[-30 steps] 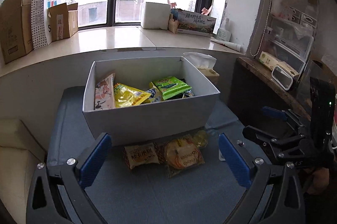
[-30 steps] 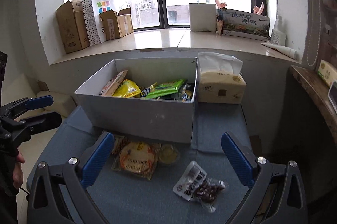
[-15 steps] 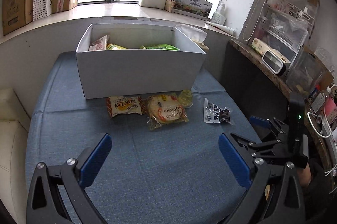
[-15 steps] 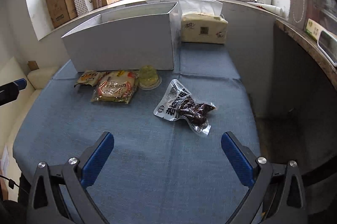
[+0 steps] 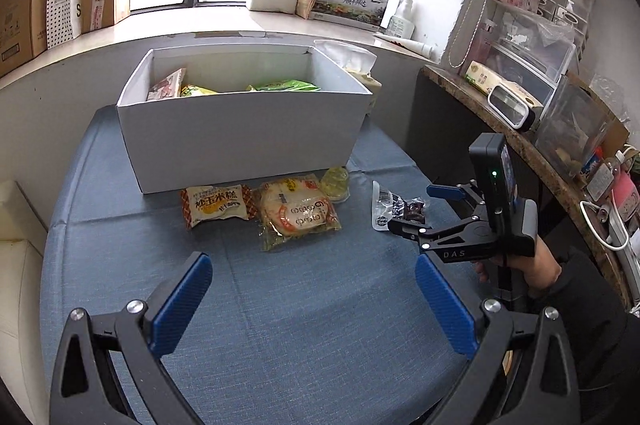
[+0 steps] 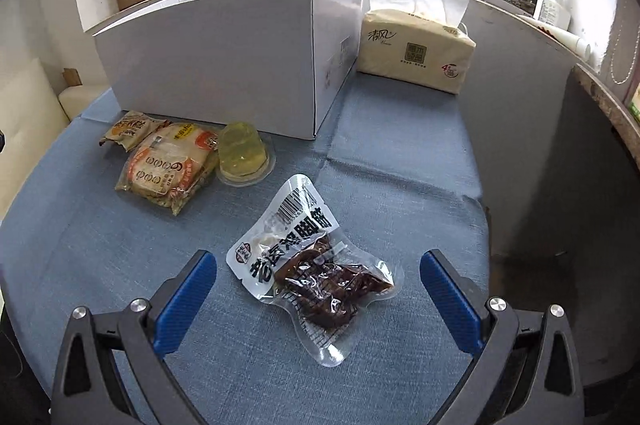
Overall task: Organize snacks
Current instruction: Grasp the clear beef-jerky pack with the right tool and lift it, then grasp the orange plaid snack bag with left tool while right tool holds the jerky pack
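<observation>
A white box [image 5: 244,141] stands on the blue table and holds several snack packs. In front of it lie an orange-and-white cake pack [image 5: 214,204], a clear pack of round biscuits [image 5: 298,213], a yellow jelly cup [image 5: 336,182] and a clear vacuum pack of dark meat [image 6: 312,265]. My right gripper [image 6: 318,289] is open, its fingers on either side of the meat pack, just above it; it also shows in the left wrist view [image 5: 416,209]. My left gripper [image 5: 312,301] is open and empty above bare table, short of the biscuits.
A tissue pack [image 6: 416,45] stands right of the box. A dark side shelf [image 5: 520,145] with containers runs along the right. Cardboard boxes [image 5: 24,13] sit on the windowsill behind. A cream cushion [image 5: 16,225] lies left of the table.
Both grippers pulled back from the box and came lower. The right gripper moved down over the meat pack, which now lies between its open fingers.
</observation>
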A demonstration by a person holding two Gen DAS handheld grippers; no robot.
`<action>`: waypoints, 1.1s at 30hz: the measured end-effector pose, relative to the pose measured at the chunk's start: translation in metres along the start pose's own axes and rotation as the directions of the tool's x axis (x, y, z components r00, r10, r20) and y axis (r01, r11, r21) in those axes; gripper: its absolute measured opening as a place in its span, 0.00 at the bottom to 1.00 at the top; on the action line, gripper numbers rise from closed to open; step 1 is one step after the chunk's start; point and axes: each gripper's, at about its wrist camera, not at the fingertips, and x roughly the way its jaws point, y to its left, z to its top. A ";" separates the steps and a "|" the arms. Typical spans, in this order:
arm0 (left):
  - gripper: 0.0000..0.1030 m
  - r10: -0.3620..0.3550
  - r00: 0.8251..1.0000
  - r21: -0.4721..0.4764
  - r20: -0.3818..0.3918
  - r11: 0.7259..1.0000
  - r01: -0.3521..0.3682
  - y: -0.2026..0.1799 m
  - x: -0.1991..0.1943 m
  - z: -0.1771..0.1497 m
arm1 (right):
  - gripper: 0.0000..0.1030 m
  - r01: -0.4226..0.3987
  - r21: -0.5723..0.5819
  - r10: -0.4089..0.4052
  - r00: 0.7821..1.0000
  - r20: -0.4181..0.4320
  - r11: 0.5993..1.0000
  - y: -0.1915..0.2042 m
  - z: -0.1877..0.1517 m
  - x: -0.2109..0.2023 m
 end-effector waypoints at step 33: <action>1.00 0.070 0.997 -0.013 -0.043 0.997 -0.071 0.022 0.020 -0.007 | 0.51 -0.103 -0.156 0.106 0.994 0.013 0.982 0.017 -0.003 -0.015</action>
